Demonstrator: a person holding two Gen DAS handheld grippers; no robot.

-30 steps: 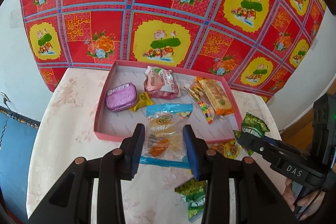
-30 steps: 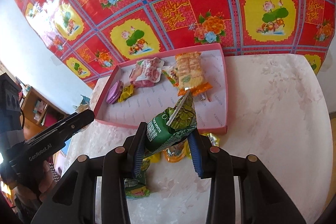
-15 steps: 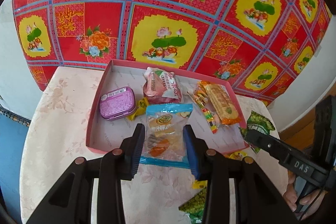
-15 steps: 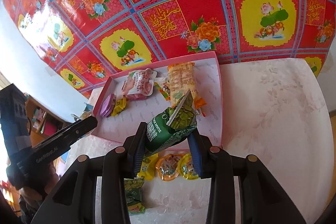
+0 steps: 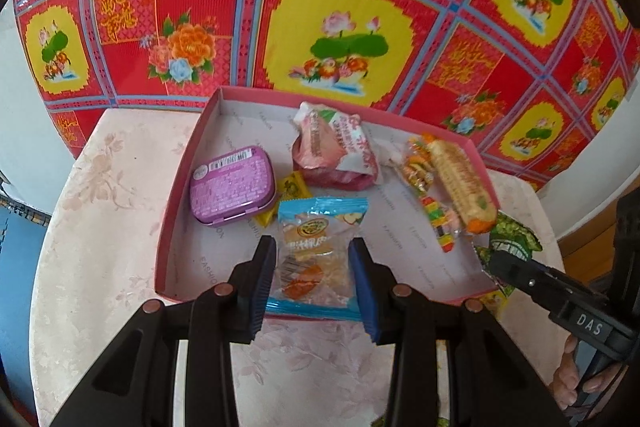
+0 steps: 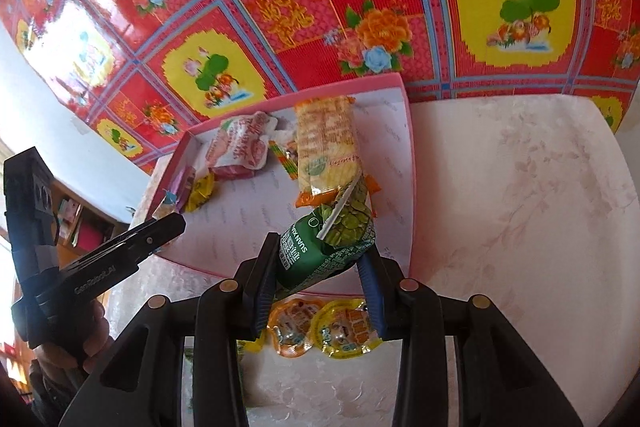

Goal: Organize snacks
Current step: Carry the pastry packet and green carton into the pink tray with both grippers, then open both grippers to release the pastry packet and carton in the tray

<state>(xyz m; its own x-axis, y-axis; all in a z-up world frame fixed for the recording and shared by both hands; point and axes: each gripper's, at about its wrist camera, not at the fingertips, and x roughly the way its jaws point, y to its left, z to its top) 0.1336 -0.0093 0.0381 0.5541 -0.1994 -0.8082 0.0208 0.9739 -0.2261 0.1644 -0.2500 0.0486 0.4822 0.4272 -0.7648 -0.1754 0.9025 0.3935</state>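
My left gripper (image 5: 312, 267) is shut on a clear blue-edged snack packet (image 5: 316, 247) and holds it over the near edge of the pink tray (image 5: 176, 187). My right gripper (image 6: 320, 267) is shut on a green snack bag (image 6: 320, 247) above the tray's near right rim (image 6: 412, 187). In the tray lie a purple tin (image 5: 232, 185), a pink-white wrapped snack (image 5: 336, 155), a small yellow candy (image 5: 294, 189), an orange biscuit pack (image 5: 460, 183) and a colourful candy strip (image 5: 432, 211).
Yellow and orange jelly cups (image 6: 320, 327) lie on the pale floral tablecloth (image 6: 520, 207) in front of the tray. A red and yellow patterned sheet (image 5: 340, 27) hangs behind the table. A shelf (image 6: 76, 219) stands at the left.
Both grippers have moved forward toward the tray with their packets. The green bag now hangs over the tray's near right part, and the blue packet reaches further over the tray's edge.
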